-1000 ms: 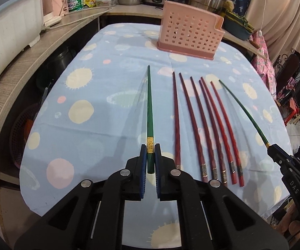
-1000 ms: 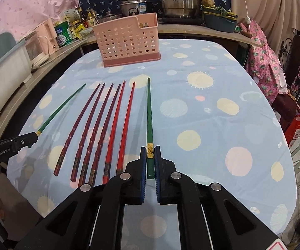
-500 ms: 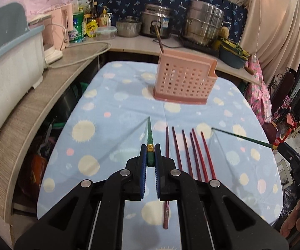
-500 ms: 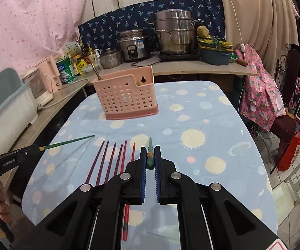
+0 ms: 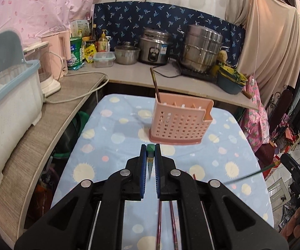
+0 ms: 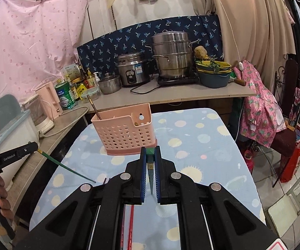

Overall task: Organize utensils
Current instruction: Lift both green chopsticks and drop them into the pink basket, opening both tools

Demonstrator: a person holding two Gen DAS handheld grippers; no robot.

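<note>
Left wrist view shows the left gripper (image 5: 150, 152) and right gripper (image 6: 150, 152) each clamped on a green chopstick (image 5: 150, 162) above the table (image 5: 112, 137), one stick already in the pink holder (image 5: 181, 123) near its far edge, red chopsticks (image 5: 158, 225) still lying near the front edge.

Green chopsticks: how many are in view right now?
2. One is clamped in the left claw, chopstick tip hanging down. The other is clamped in the right claw. More may be hidden below the claws.
</note>
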